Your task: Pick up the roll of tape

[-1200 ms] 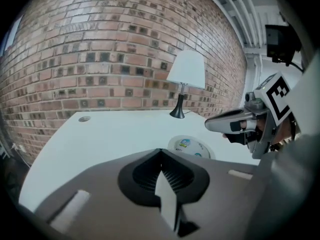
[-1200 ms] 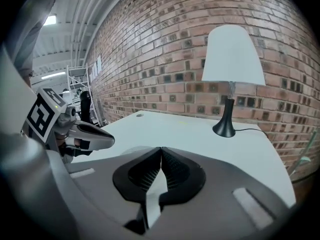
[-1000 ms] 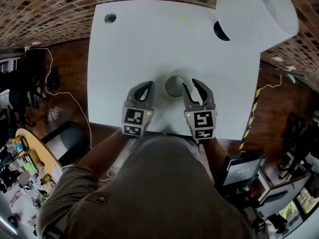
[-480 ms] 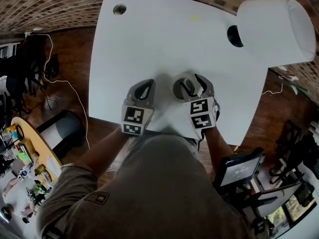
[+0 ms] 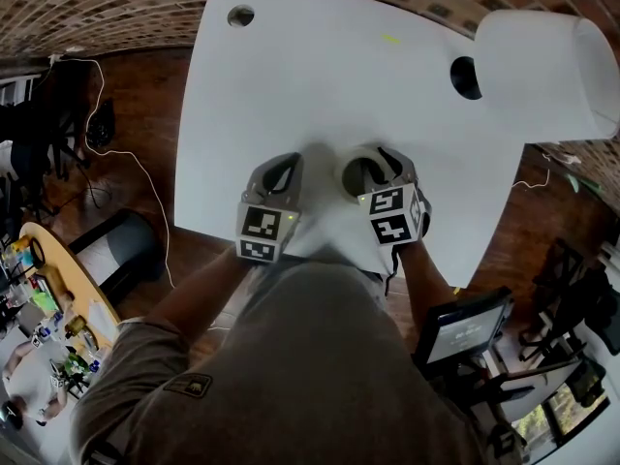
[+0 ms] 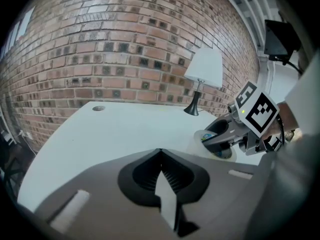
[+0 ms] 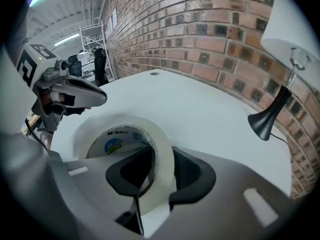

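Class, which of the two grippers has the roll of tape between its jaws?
The right gripper: its jaws have just been closing on the roll of tape. The left gripper is shut, empty.

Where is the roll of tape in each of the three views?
Head view: the roll of tape lies near the front edge of the table, just right of centre.
Left gripper view: it is right of centre, at mid-height.
Right gripper view: it is low and central, in the foreground.
Shared landmark: the lamp stands beyond the roll, to the right.
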Demonstrator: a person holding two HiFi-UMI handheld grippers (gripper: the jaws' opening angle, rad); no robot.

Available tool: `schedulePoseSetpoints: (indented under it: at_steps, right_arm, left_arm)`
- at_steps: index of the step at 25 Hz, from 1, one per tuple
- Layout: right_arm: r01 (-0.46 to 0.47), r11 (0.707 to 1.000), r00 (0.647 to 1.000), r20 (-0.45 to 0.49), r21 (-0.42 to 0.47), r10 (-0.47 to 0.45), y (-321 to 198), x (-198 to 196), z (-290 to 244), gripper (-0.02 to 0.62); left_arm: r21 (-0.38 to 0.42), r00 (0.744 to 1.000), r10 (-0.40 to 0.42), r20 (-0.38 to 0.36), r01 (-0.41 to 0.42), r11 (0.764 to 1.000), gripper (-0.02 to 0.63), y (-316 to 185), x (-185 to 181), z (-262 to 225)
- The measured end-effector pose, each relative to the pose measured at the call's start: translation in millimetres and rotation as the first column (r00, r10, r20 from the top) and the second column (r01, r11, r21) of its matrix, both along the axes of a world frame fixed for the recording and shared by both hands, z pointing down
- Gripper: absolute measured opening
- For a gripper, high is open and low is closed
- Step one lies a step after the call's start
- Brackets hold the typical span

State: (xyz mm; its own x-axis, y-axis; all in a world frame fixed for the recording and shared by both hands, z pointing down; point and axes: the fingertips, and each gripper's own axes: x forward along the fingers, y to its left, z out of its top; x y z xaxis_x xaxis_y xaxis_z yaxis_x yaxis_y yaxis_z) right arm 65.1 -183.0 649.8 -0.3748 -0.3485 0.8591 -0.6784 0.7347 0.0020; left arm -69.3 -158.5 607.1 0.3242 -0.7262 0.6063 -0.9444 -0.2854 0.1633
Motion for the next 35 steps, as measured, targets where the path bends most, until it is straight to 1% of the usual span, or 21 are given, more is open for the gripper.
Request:
schedulePoseSetpoints:
  at_steps: [4, 8, 12, 18, 23, 26, 31, 35]
  right_arm:
    - [0.018, 1.000, 1.000, -0.025, 0.008, -0.018, -0.7, 0.2, 1.6, 0.132]
    - [0.007, 1.000, 1.000, -0.014, 0.013, -0.007, -1.2, -0.9, 1.9, 0.129]
    - [-0.040, 0.999, 0.999, 0.020, 0.025, 0.040, -3.0, 2.9, -1.2, 0.126]
    - [-0.156, 0.987, 0.981, 0.123, 0.042, 0.150, -3.9, 9.7, -12.9, 0.123]
    - [-0.264, 0.962, 0.943, 0.231, 0.074, 0.241, -8.3, 17.6, -35.2, 0.117]
    - [-0.324, 0.940, 0.912, 0.297, 0.105, 0.282, -11.0, 25.0, -53.3, 0.115]
    - [-0.433, 0.889, 0.841, 0.424, 0.151, 0.337, -19.3, 33.0, -97.5, 0.115]
    - [-0.508, 0.842, 0.783, 0.505, 0.181, 0.364, -21.8, 46.1, -130.9, 0.115]
  left_arm:
    - [0.003, 1.000, 0.001, 0.001, -0.001, 1.000, 0.003, -0.5, 0.3, -0.8]
    - [0.007, 1.000, 0.004, 0.004, -0.004, 1.000, 0.002, -0.7, 0.0, -1.9]
    - [0.013, 1.000, 0.007, 0.011, -0.007, 1.000, 0.002, -0.2, 1.1, -5.9]
    - [0.028, 1.000, 0.018, 0.020, -0.019, 0.999, 0.002, 2.7, 4.2, -12.4]
    - [0.051, 0.999, 0.030, 0.025, -0.031, 0.998, 0.002, 2.4, 8.0, -21.1]
    - [0.072, 0.999, 0.040, 0.028, -0.041, 0.997, 0.002, 1.6, 11.2, -29.4]
    - [0.116, 0.998, 0.057, 0.024, -0.059, 0.991, 0.002, -2.7, 16.1, -47.9]
    - [0.166, 0.997, 0.075, 0.015, -0.077, 0.983, 0.002, -8.3, 23.0, -67.6]
